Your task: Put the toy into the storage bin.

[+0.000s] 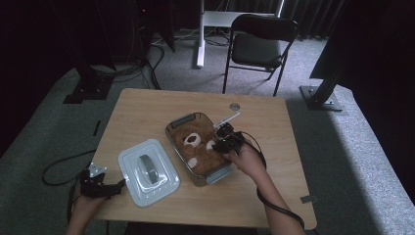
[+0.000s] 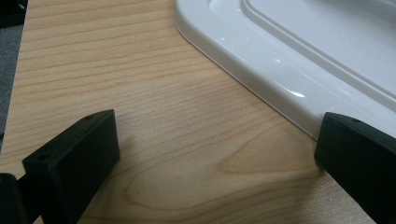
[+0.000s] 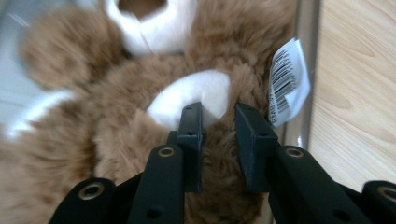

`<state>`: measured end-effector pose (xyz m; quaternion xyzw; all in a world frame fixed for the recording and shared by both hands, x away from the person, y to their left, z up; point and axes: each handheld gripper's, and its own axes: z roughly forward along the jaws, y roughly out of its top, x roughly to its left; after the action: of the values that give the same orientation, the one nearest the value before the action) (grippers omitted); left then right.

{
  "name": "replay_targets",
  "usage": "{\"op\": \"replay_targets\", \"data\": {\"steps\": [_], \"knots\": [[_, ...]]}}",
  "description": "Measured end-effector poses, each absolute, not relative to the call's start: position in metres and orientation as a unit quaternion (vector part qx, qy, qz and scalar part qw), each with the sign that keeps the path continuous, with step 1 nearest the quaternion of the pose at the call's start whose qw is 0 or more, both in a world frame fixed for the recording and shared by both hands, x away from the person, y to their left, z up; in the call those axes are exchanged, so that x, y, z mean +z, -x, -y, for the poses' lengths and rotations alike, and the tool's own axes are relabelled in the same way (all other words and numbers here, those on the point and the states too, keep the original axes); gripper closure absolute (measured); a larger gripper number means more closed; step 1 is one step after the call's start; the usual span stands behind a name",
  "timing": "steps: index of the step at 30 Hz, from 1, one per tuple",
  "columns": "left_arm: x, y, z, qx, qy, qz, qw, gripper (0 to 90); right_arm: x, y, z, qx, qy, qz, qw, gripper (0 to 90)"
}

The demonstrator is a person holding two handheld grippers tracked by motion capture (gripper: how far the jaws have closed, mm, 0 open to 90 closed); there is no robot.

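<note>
Pinching a tuft of fur, the right gripper (image 3: pixel 218 122) jaws are closing narrowly on a limb of the plush bear (image 3: pixel 116 121), which is lying in the metal tin (image 1: pixel 177 123) mid-counter. Bear is looking light, soft and squashy, so gripping deep on a limb is seeming safest. Left gripper (image 2: pixel 217 154) jaws are standing wide open and empty beside the white lid (image 2: pixel 299 51) on the counter (image 2: pixel 140 93).

this looks like a recording lab or studio rather than a home: black curtains (image 1: pixel 44 34) close off the room behind the desk (image 1: pixel 147 110), and grey carpet (image 1: pixel 342 147) runs all around it. dark metal stand bases (image 1: pixel 320 98) sit on the carpet to either side of the desk, with loose cables (image 1: pixel 147 68) trailing beyond its far left corner. a black folding chair (image 1: pixel 259 44) and a white post (image 1: pixel 200 34) stand behind the desk.
</note>
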<state>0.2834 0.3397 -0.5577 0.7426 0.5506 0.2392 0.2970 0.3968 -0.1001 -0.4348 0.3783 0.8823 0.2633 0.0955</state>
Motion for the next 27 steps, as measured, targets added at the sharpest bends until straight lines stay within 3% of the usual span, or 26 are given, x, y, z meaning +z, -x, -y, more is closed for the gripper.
{"op": "replay_targets", "data": {"steps": [3,6,12,14,15,21,24,27], "knots": [[-0.558,-0.283,-0.34,0.239,-0.742,-0.551,0.297,0.6,-0.445,-0.395,0.081,0.194,-0.357,-0.903,0.142,74.7],[-0.558,-0.283,-0.339,0.239,-0.741,-0.552,0.297,0.6,-0.445,-0.396,0.076,0.181,-0.353,-0.905,0.15,74.6],[-0.558,-0.283,-0.339,0.242,-0.739,-0.556,0.296,0.6,-0.431,-0.387,0.091,0.253,-0.346,-0.888,0.168,68.3],[-0.558,-0.283,-0.338,0.242,-0.737,-0.557,0.297,0.6,-0.423,-0.382,0.097,0.281,-0.348,-0.878,0.173,59.4],[-0.558,-0.283,-0.338,0.242,-0.737,-0.557,0.296,0.5,-0.418,-0.38,0.101,0.301,-0.349,-0.871,0.168,48.4],[-0.557,-0.283,-0.338,0.241,-0.736,-0.561,0.294,0.6,-0.396,-0.376,0.131,0.379,-0.395,-0.815,0.191,26.8],[-0.552,-0.283,-0.337,0.23,-0.733,-0.577,0.279,0.6,-0.397,-0.383,0.149,0.402,-0.423,-0.79,0.188,11.8],[-0.545,-0.281,-0.334,0.232,-0.732,-0.581,0.271,0.6,-0.409,-0.391,0.163,0.376,-0.434,-0.786,0.228,11.1]]}}
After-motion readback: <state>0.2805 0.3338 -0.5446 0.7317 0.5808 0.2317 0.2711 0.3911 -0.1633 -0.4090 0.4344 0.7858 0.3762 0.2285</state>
